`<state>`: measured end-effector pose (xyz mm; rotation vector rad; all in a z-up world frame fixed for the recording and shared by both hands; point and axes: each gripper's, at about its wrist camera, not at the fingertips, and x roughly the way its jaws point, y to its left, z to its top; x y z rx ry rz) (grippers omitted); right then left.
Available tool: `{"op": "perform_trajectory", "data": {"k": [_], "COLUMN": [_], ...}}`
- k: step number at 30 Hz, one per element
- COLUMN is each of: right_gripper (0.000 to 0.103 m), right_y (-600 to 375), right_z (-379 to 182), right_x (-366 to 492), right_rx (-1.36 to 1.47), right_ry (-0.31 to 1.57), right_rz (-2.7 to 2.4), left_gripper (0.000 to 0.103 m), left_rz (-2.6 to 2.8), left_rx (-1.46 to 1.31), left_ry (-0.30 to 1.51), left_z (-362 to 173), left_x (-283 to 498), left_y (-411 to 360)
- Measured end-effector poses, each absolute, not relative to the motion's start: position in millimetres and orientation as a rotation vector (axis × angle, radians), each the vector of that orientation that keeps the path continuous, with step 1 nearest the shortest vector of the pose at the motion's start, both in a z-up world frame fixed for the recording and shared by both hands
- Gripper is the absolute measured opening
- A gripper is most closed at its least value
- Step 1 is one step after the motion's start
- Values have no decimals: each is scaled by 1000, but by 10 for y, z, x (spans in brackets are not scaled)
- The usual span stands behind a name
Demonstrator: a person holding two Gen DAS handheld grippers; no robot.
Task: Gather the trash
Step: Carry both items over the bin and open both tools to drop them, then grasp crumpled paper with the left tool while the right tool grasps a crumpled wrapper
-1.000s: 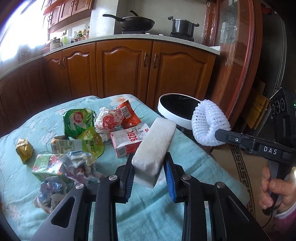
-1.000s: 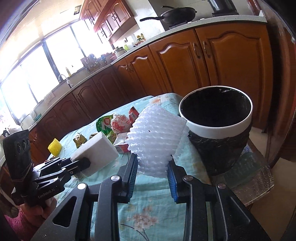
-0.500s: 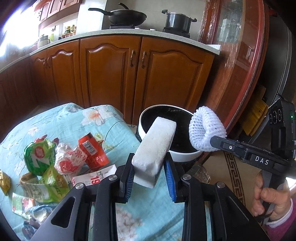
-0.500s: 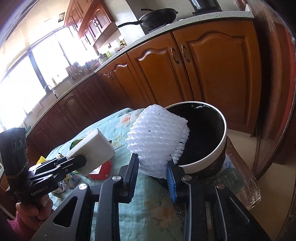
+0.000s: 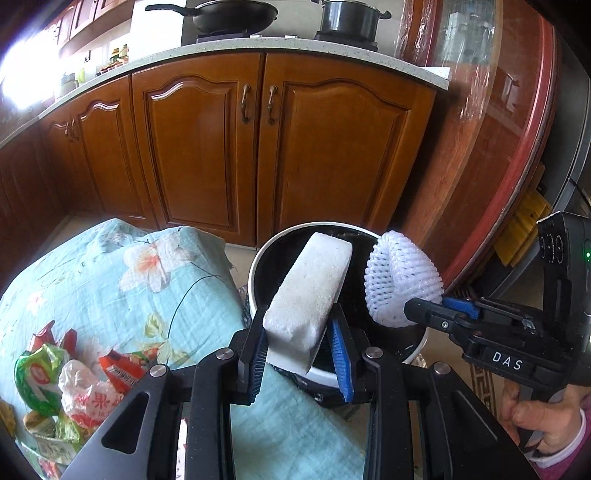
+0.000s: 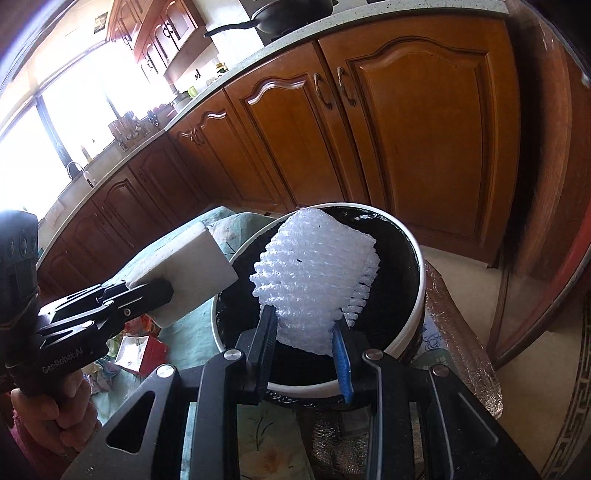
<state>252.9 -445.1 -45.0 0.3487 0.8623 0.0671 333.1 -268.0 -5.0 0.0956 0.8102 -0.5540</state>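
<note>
A kitchen with brown wooden cabinets (image 5: 207, 147) and a pale countertop fills the background; a black wok (image 5: 225, 14) and a dark pot (image 5: 347, 16) stand on the stove at 12 o'clock in the left wrist view. In front lies a table under a light blue flowered cloth (image 5: 110, 288). Beside its far corner stands a white-rimmed bin (image 6: 419, 291) lined with a black bag.

The left gripper (image 5: 301, 352) has its jaws clamped on a white foam block (image 5: 310, 291), which tilts up toward 1 o'clock so that its far end hangs over the bin's opening. The right gripper (image 6: 304, 341) pinches a white foam fruit net (image 6: 317, 273), also held above the black liner. In the left wrist view the net (image 5: 400, 280) shows at 3 o'clock, just beside the block but apart from it. In the right wrist view the block (image 6: 184, 273) sits at 9 o'clock, over the bin's near rim.

More trash remains on the cloth at 8 o'clock in the left wrist view: a green wrapper (image 5: 35, 373), a crumpled white bag with red print (image 5: 86, 395) and a red wrapper (image 5: 120, 369), lying close together. A hand (image 5: 543, 413) grips the right gripper's handle at 4 o'clock.
</note>
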Motion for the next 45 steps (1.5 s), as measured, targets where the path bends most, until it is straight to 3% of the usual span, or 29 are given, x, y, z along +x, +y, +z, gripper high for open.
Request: {"op": "perform_trajectory", "data": {"k": [8,13,15,19,27,32,45], "right_gripper": [34,54,64,68,89,94,98], "right_y": [-4525,-4546,-4556,-4560,-4397,-4210,-3402], "right_z": [-522,-526,-511,-500,-561,-583,-609], "right_x": [2660,2658,2623,2543,2179,1975,1612], "right_rx": [322,325,328,334,386,440,456], "right_ry": [908,916,902,887,853,840,830], "right_rz": [53,46,44,34,23,33,174], "left_gripper": [34,60,62,65,75,80,81], "left_rz": [-546,-520,-519,-505,-460,-420,-273], "left_rx": [129,144,130,114,43,33,-26], "left_ry": [848,857,846,819,776,752,735], "left_z": [-178,-197,-175,-148,-176,-184,-186], "left_x": [3550,3594,3565,3417,2891,2470,1573], "left_y": [-2957,-3029,-2993,-2871,-2440,-2168,-1287]}}
